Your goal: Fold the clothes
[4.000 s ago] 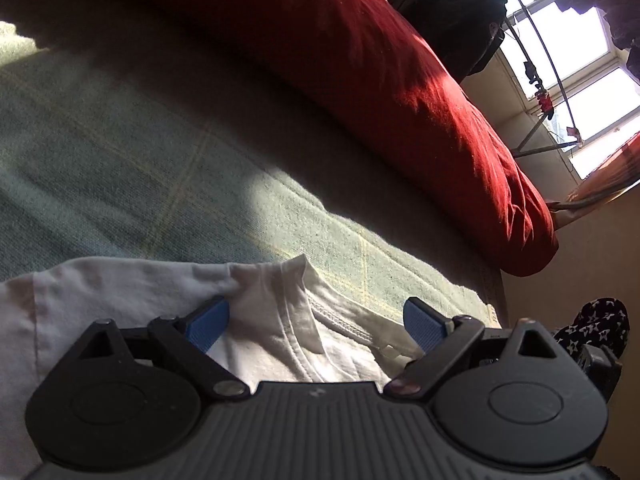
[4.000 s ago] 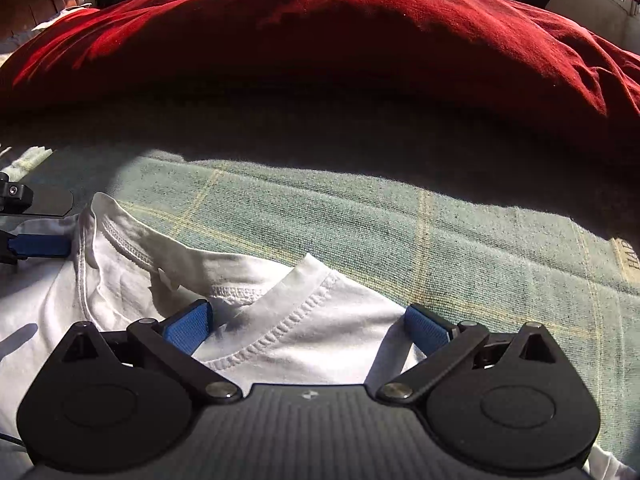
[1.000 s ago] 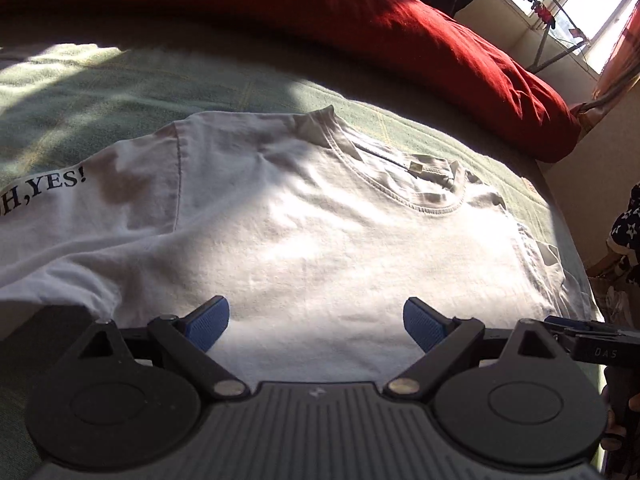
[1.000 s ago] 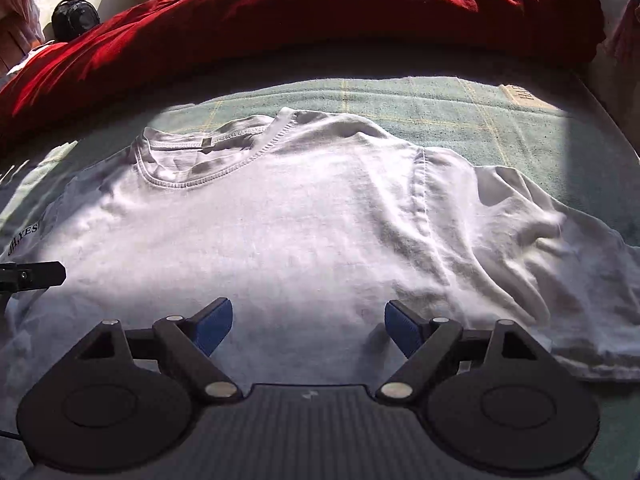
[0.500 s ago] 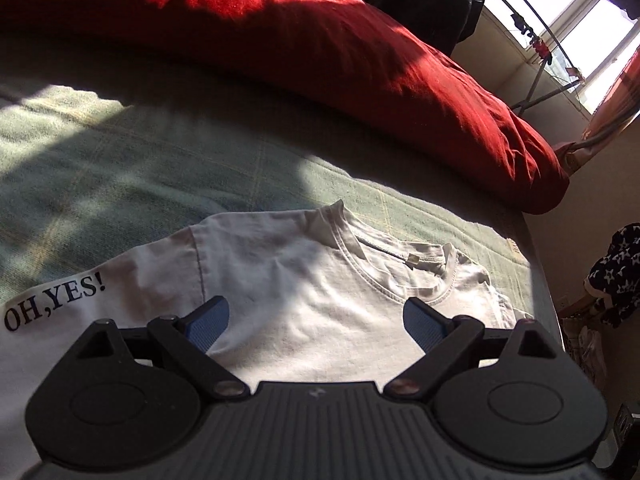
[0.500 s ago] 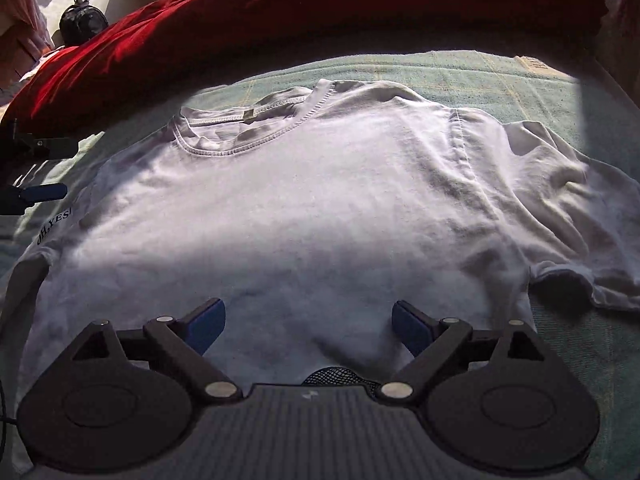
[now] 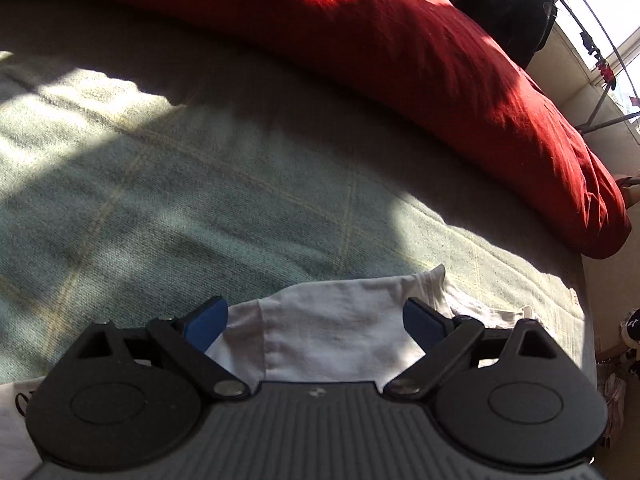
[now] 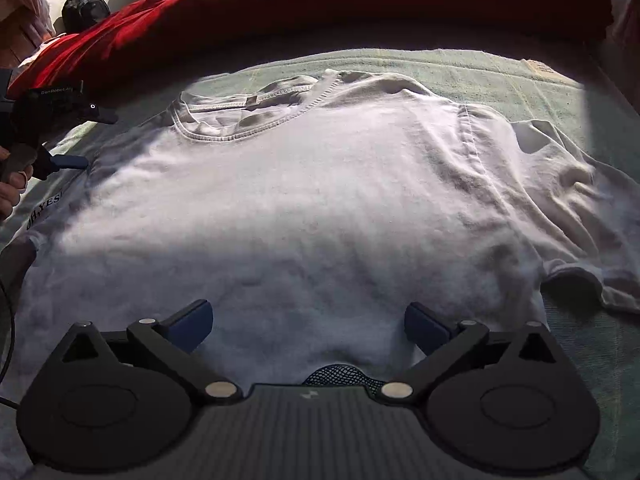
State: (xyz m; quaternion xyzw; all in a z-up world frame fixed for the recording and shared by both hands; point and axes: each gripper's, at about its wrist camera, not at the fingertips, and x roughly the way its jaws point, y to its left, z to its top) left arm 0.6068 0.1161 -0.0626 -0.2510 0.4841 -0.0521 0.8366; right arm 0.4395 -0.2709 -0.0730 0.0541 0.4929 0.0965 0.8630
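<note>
The surface is a bed covered with a pale green blanket (image 7: pixel 224 184) that has thin yellow check lines. Sunlight falls on it in patches, with shadow between them. Along the far side of the bed lies a thick red duvet (image 7: pixel 420 64), bunched into a long roll. Behind the duvet the left wrist view shows a black bag (image 7: pixel 516 4) by a cream wall and a bright window (image 7: pixel 612 40) with a metal stand in front of it.

The white T-shirt (image 8: pixel 320 208) lies flat on the blanket, collar toward the duvet, sleeves out to both sides. The right wrist view shows nearly all of it: the neckline, the creased sleeve on the right, and on the left sleeve some dark print ending in "YES". The left wrist view shows only a small part of the shirt (image 7: pixel 332 332), near the shoulder seam and collar.

The left claw (image 7: pixel 316 320) is spread, with shirt cloth between its blue fingers; whether it touches the cloth I cannot tell. The right claw (image 8: pixel 308 320) is spread too, above the lower part of the shirt. In the right wrist view the left claw (image 8: pixel 70 160) also appears at the left sleeve, held by a hand (image 8: pixel 12 188).
</note>
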